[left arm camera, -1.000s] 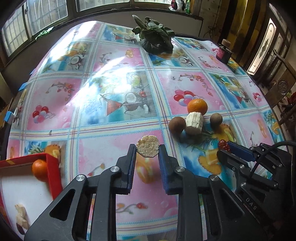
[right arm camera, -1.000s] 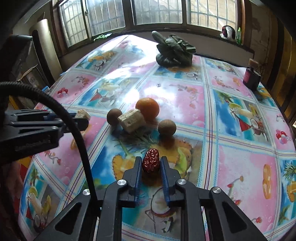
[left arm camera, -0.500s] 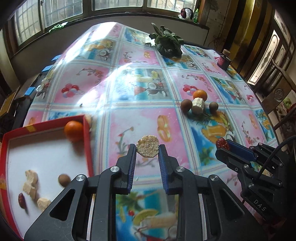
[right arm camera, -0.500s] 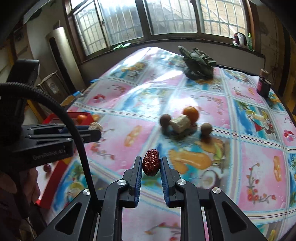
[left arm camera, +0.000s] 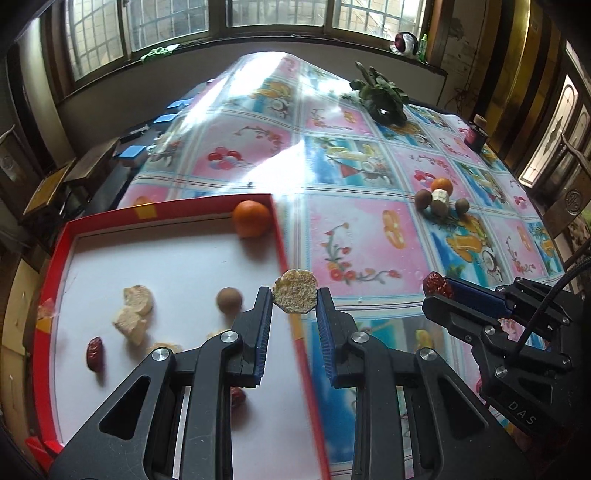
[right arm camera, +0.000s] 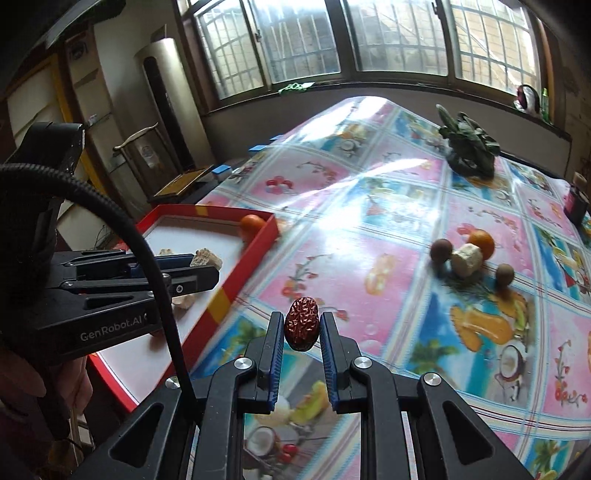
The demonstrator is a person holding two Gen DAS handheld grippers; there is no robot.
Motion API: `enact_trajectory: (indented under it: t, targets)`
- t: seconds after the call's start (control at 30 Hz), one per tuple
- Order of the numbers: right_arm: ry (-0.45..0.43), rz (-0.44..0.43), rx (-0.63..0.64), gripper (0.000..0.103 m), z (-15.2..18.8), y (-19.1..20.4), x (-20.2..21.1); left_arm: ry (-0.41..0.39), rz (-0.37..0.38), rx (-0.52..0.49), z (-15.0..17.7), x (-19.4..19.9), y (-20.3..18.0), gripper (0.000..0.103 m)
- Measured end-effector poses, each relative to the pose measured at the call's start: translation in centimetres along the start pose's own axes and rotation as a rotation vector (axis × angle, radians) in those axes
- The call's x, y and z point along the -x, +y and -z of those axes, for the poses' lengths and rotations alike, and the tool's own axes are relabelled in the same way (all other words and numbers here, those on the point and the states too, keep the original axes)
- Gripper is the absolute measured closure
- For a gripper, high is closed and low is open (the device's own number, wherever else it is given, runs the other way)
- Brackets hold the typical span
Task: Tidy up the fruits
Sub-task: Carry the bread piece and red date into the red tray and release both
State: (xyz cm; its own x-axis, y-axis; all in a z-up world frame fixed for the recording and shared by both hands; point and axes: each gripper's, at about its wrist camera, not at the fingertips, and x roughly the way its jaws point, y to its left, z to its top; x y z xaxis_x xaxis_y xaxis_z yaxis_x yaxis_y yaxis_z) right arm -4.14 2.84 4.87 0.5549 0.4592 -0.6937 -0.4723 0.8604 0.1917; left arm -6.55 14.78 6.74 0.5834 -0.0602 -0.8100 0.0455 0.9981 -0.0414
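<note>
Barred windows point(left arm camera: 177, 22) run behind a table spread with a glossy fruit-print oilcloth point(left arm camera: 362, 236); at its left edge sits a red-rimmed tray point(left arm camera: 59, 254) with a white floor; inside it, from the left, lie a red date point(left arm camera: 94, 353), two pale sugarcane chunks point(left arm camera: 133, 314), touching each other, and a brown longan point(left arm camera: 229, 300); an orange point(left arm camera: 252, 218) rests in the tray's far right corner.

Over the tray's right rim hangs the left gripper point(left arm camera: 294, 295), clamped on a pale, fibrous round slice point(left arm camera: 294, 295) pinched at the fingertips; another red date point(left arm camera: 238, 396) shows partly under its frame.

To the right, above the cloth and outside the tray, the right gripper point(right arm camera: 302, 325) pinches a wrinkled dark red jujube point(right arm camera: 302, 325) between its blue pads, jaws narrow.

Further right on the cloth a small cluster remains: a brown longan point(right arm camera: 441, 250), a cut sugarcane piece point(right arm camera: 466, 259) touching a second orange point(right arm camera: 482, 242) behind it, and another longan point(right arm camera: 504, 275) just apart; a bunch of dark leafy greens point(right arm camera: 471, 151) lies near the far edge, and a small dark bottle point(right arm camera: 576, 199) stands at the right edge.
</note>
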Motion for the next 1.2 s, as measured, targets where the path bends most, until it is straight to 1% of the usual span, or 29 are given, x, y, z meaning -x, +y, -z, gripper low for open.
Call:
enact_trajectory:
  t: [0.4,0.7,0.97,1.07,1.2]
  targets:
    - [0.023,-0.044,0.079,0.084,-0.9,4.6,-1.7,-0.018,-0.038,0.069,1.6,1.5,5.0,0.080]
    - [0.049,-0.072,0.137,0.084,-1.6,7.7,-3.6,-0.022,-0.074,0.144,2.2,2.0,9.3,0.080]
    - [0.080,-0.110,0.160,0.084,-2.7,9.3,-6.2,-0.017,-0.096,0.227,1.4,0.9,12.8,0.080]
    - [0.084,-0.130,0.180,0.084,-3.3,10.0,-7.1,-0.009,-0.106,0.233,0.7,0.0,13.3,0.080]
    - [0.086,-0.161,0.206,0.084,-4.3,10.8,-8.5,0.023,-0.112,0.239,0.2,-1.7,13.7,0.080]
